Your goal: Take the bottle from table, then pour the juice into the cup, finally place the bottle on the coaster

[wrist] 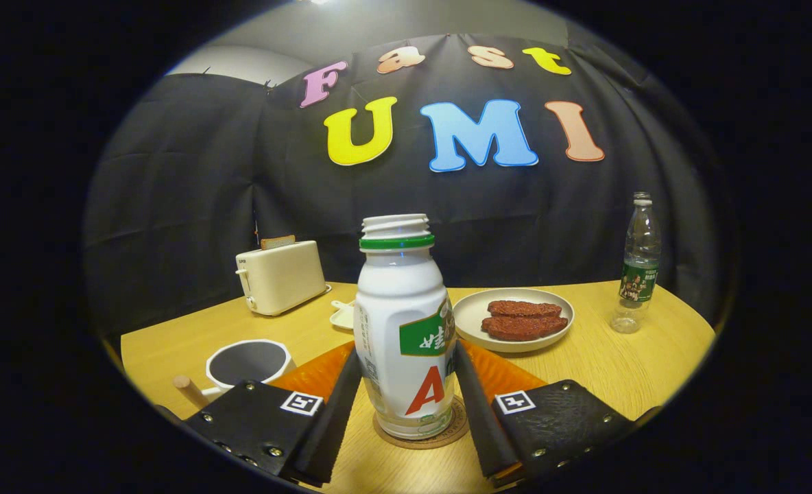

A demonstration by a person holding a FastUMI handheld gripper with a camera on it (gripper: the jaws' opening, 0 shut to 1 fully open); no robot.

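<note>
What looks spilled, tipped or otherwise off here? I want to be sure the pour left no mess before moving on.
Nothing stands out. The uncapped bottle stands upright on the coaster between the gripper fingers, the cup sits upright to their left, and the table around them looks dry.
</note>
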